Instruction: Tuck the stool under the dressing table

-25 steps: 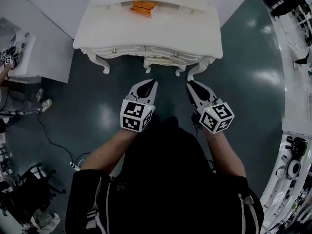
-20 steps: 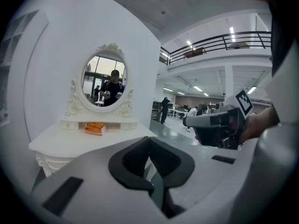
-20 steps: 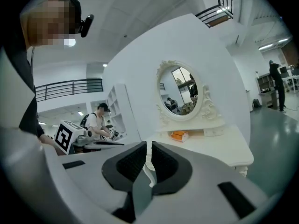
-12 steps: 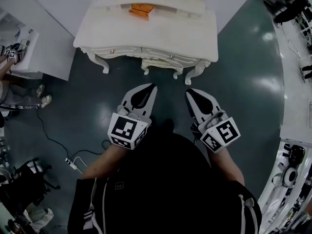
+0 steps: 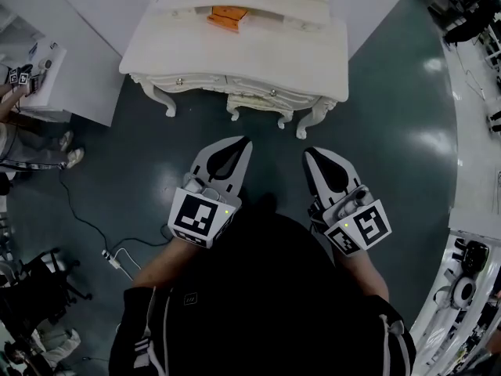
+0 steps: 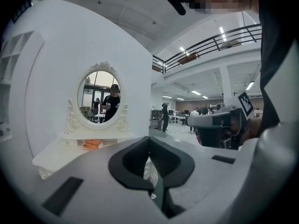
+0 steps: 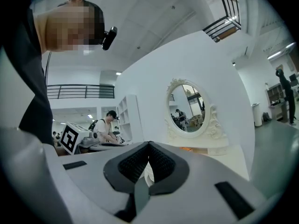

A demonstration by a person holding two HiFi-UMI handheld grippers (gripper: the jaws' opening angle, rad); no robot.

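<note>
Under the front edge of the dressing table [image 5: 235, 49], straight ahead of you, the stool [image 5: 257, 103] looks already tucked in, its long side running along the table's front. It lies well apart from both tools and roughly between them, your left gripper [image 5: 244, 141] a shade nearer than your right gripper [image 5: 308, 152]. Both have their jaws together on nothing, and the right pair has only just finished closing.

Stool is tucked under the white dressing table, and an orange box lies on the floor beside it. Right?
No: the orange box lies on the dressing table, not on the floor; the head view shows it. The stool is tucked under.
</note>
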